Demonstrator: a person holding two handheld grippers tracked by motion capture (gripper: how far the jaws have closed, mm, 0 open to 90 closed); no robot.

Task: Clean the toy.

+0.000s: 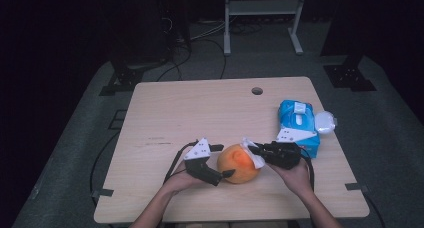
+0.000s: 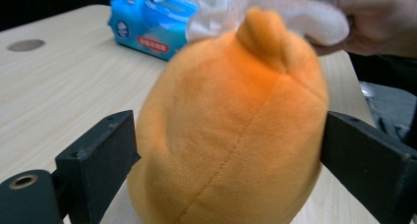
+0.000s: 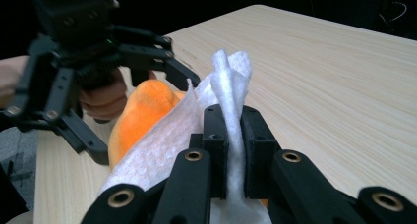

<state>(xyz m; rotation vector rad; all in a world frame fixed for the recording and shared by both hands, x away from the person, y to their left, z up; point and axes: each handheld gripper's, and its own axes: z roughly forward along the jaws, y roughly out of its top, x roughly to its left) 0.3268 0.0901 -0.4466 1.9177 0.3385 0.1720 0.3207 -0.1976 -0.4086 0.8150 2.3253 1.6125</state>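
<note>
Soft, light plush (image 2: 231,130) sits between the wide-spread left tool (image 1: 216,163), seemingly unpinched; grip its round sides. Right tool (image 3: 230,155) clenches a limp wipe (image 3: 231,86).

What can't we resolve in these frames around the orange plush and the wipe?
- Orange plush toy: face or front side is hidden; left gripper view shows its seamed back, high view is too small.
- Left gripper: whether its pads press the plush; the plush bulges over both pad edges.
- White wipe: where it touches the plush; right gripper blocks it.
- Blue wipes pack: label is too small, and blurred in left gripper view.
</note>
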